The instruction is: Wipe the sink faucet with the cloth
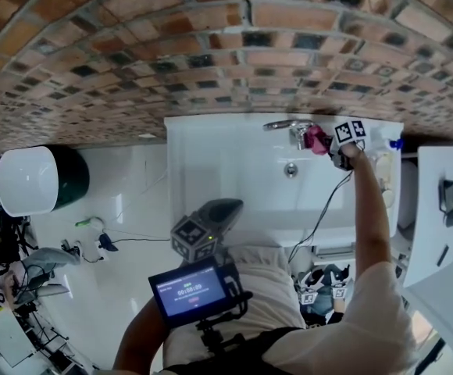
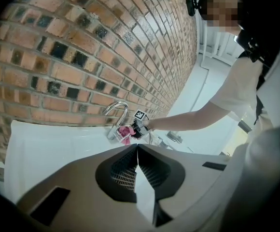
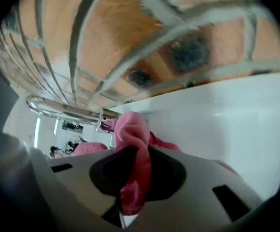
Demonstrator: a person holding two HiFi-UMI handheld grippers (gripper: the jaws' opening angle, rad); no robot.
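Head view: one white sink (image 1: 211, 170); one chrome faucet (image 1: 287, 125) at its back rim; one pink cloth (image 1: 315, 139) against the faucet's base, pinched by the right gripper (image 1: 328, 147); the left gripper (image 1: 228, 208) is low, near the person's body. Left gripper view: jaw tips meet, with nothing between them. Right gripper view: jaws clamped on the one cloth, which touches the faucet.
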